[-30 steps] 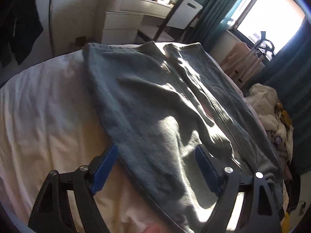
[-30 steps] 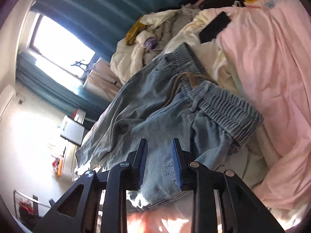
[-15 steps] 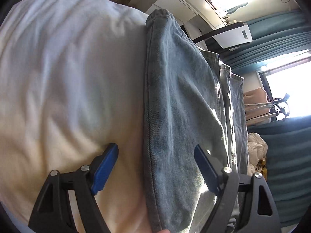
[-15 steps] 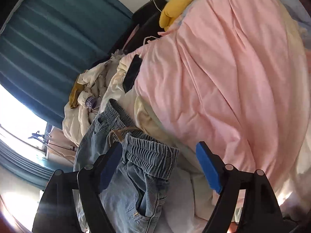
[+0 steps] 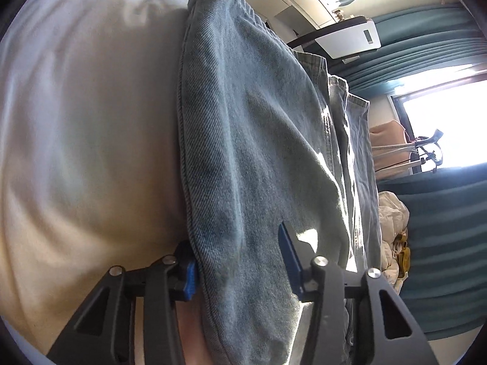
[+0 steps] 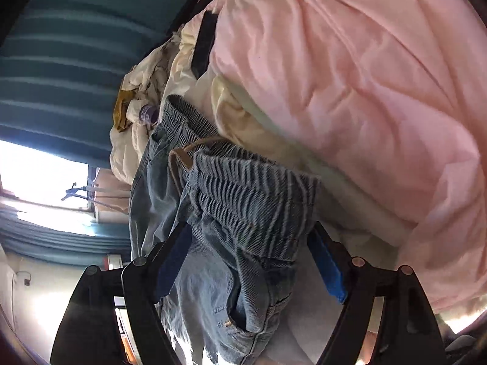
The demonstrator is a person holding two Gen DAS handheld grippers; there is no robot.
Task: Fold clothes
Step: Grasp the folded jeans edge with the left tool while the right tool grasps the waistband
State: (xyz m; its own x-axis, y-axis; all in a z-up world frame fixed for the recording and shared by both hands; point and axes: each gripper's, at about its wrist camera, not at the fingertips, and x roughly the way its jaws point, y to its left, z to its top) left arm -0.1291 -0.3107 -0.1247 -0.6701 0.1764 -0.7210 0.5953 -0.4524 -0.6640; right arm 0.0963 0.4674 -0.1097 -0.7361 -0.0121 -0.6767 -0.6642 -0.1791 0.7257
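Jeans (image 5: 258, 152) lying across a white sheet (image 5: 91, 121), left gripper (image 5: 240, 261) straddling the hem edge at 6 o'clock with jaws partly apart, right gripper (image 6: 249, 261) spreading wide around the gathered waistband (image 6: 243, 194), pink duvet (image 6: 365, 76) at 1 o'clock

Black tongs (image 5: 240, 261), blue pads (image 6: 325, 263)

- Light-blue denim jeans (image 5: 258, 152), spread flat on a white bed sheet, leg running from 6 toward 12 o'clock.
- Gathered elastic waistband (image 6: 249, 194), bunched and folded over, brown drawstring at 11 o'clock.
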